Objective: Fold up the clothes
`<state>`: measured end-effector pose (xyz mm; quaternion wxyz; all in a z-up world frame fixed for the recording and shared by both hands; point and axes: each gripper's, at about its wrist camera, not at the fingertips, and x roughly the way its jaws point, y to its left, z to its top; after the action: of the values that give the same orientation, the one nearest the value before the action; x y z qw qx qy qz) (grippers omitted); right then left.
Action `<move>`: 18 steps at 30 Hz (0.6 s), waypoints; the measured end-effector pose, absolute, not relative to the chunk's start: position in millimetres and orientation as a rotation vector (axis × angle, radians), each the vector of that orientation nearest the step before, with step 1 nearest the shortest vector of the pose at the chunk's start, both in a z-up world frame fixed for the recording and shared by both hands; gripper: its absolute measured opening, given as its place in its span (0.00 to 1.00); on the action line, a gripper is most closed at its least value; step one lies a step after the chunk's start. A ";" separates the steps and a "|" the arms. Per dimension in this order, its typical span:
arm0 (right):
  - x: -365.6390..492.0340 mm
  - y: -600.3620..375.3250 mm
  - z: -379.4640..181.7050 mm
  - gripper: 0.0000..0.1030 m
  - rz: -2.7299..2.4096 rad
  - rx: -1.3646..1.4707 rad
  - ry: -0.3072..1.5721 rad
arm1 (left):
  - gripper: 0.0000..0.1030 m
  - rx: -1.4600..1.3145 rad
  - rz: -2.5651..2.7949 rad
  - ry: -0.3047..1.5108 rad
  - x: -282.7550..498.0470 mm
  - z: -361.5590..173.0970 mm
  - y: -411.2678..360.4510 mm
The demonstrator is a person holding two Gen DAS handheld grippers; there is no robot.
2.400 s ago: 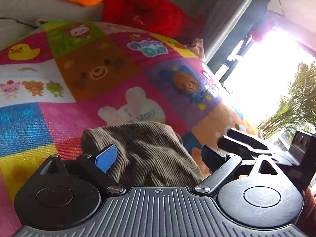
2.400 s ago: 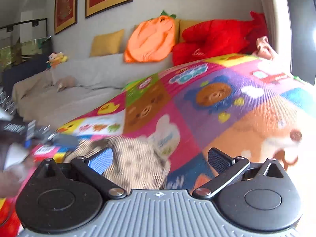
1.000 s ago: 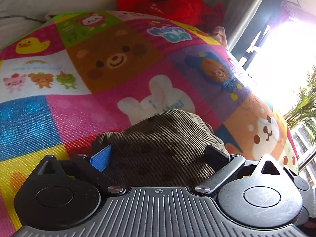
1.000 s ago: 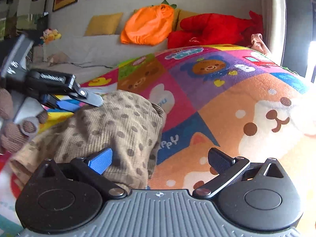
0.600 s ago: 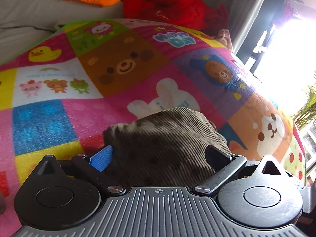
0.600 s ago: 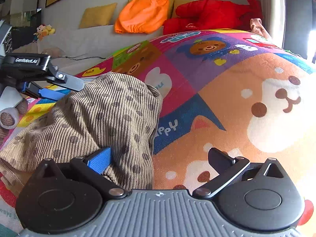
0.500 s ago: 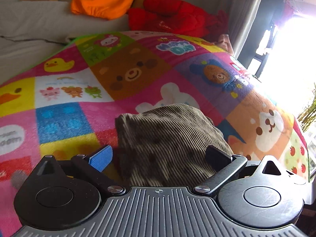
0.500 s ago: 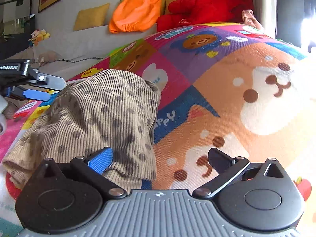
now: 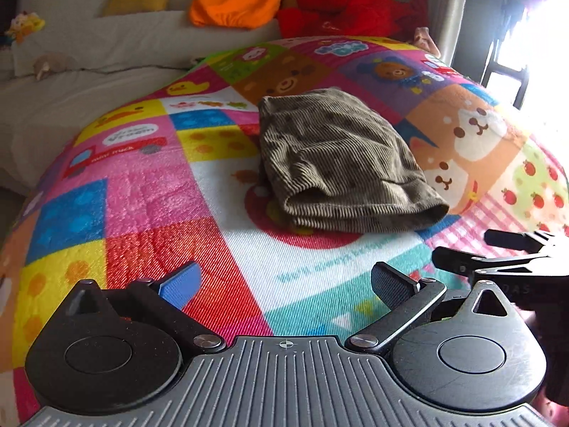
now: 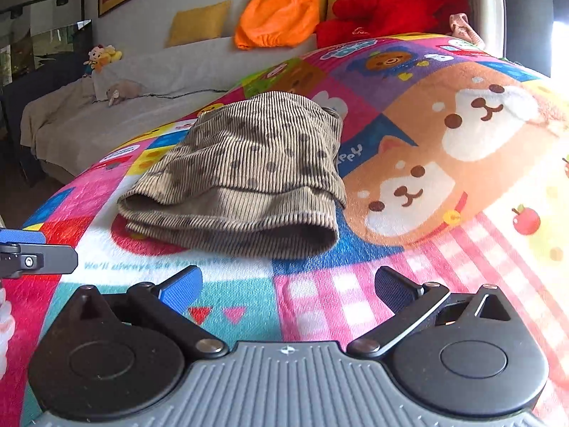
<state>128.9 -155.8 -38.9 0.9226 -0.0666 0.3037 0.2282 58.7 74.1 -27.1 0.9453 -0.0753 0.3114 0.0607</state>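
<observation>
On the patchwork play mat (image 9: 149, 192), folded corduroy garment (image 9: 338, 163) lying flat, possibly dotted, left gripper (image 9: 284, 284) and right gripper (image 10: 288, 288) hovering wide apart, empty.

garment (image 9: 338, 156) | brown dotted corduroy | folded, flat | on the colourful mat (image 9: 149, 192)

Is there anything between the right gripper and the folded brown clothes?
Nothing but bare play mat. In the right wrist view, the right gripper, jaws open, faces the folded corduroy garment across a stretch of colourful mat.
</observation>
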 end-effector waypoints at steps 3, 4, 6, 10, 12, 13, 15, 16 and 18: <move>114.4 -165.5 -39.1 1.00 0.439 -0.136 0.630 | 1.00 -0.130 0.183 0.635 62.5 -34.4 64.4; 114.0 -168.2 -39.8 1.00 0.420 -0.132 0.640 | 1.00 -0.140 0.186 0.643 66.3 -36.8 63.4; 117.6 -173.1 -42.0 1.00 0.378 -0.115 0.672 | 1.00 -0.155 0.190 0.668 75.1 -41.2 61.1; 134.3 -182.0 -47.6 1.00 0.370 -0.061 0.737 | 1.00 -0.159 0.205 0.690 88.9 -44.3 56.8; 141.3 -182.4 -48.6 1.00 0.356 -0.084 0.736 | 1.00 -0.152 0.219 0.698 95.6 -46.2 53.6; 145.1 -183.3 -49.5 1.00 0.349 -0.091 0.739 | 1.00 -0.135 0.226 0.707 98.2 -46.8 50.5; 151.0 -186.1 -51.4 1.00 0.345 -0.093 0.745 | 1.00 -0.080 0.242 0.727 101.8 -48.0 43.1; 151.4 -187.0 -51.8 1.00 0.349 -0.094 0.746 | 1.00 -0.069 0.243 0.729 101.2 -48.6 42.2; 149.0 -184.9 -53.3 1.00 0.346 -0.110 0.744 | 1.00 -0.076 0.237 0.725 99.1 -48.8 43.9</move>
<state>148.9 -184.9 -53.3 0.9156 -0.0534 0.3613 0.1683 99.1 43.9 -48.8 0.9273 -0.0370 0.3539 0.1158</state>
